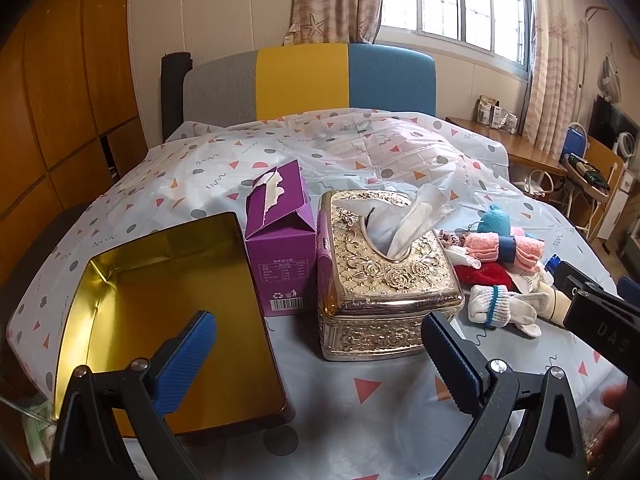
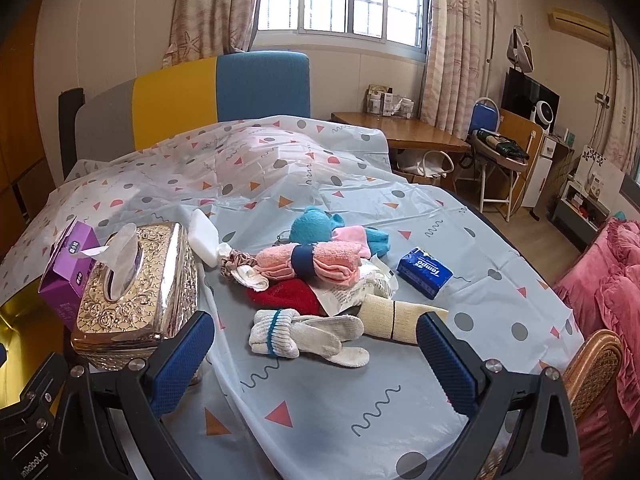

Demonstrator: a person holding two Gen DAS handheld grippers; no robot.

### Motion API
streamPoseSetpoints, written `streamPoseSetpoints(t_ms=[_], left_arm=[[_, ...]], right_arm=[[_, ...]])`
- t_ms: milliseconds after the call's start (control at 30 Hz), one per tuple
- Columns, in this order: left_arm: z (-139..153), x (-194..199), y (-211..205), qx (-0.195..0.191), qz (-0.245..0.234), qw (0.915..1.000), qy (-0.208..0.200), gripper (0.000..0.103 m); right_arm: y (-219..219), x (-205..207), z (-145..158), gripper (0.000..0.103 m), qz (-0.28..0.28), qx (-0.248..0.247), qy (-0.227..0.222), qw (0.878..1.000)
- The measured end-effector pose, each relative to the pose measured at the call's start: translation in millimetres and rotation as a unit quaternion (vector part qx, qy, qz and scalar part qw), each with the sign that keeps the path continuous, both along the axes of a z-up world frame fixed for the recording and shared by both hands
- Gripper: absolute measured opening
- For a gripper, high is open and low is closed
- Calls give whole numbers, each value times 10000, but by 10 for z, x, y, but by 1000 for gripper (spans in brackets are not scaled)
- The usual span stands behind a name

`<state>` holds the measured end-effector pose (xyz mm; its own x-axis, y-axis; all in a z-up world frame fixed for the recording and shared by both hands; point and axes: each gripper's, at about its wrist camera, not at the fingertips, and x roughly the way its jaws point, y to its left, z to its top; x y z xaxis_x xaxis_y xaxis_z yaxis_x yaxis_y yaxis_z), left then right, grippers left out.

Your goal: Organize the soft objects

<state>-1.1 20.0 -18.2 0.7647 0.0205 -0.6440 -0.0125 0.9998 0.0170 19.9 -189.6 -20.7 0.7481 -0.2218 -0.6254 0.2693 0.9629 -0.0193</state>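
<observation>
Your left gripper (image 1: 318, 360) hangs with its jaws spread wide and nothing between them, just in front of the gold tissue box (image 1: 384, 276). Take that box as your landmark. To its left stands the purple carton (image 1: 278, 240), touching or nearly touching its side, and further left lies the open gold tin (image 1: 168, 344), nothing visible inside it. To the box's right, the soft things sit in a loose heap on the patterned sheet (image 1: 380, 412): a white knit glove with a blue band (image 1: 504, 306) nearest you, a red cloth (image 1: 486, 274) behind it, and a pink towel roll with a dark band (image 1: 504, 250) on top of the heap.

Your right gripper (image 2: 316, 352) is also wide apart and empty, just short of that glove (image 2: 304, 338), not touching it. Beyond the glove, from the box outward, lie the pink scrunchie (image 2: 236, 262), the towel roll (image 2: 308, 262), a teal plush piece (image 2: 316, 222) behind it, and the blue tissue packet (image 2: 425, 272) furthest right. A cream sock (image 2: 396, 316) rests just right of the glove.
</observation>
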Motion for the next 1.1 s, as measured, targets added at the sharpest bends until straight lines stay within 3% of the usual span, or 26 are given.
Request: streamPoseSetpoints(t_ms=[1100], left_arm=[[38, -58, -90, 29, -97, 9999, -26, 103]], right_arm=[[-173, -31, 55, 103, -165, 36, -94, 9998]])
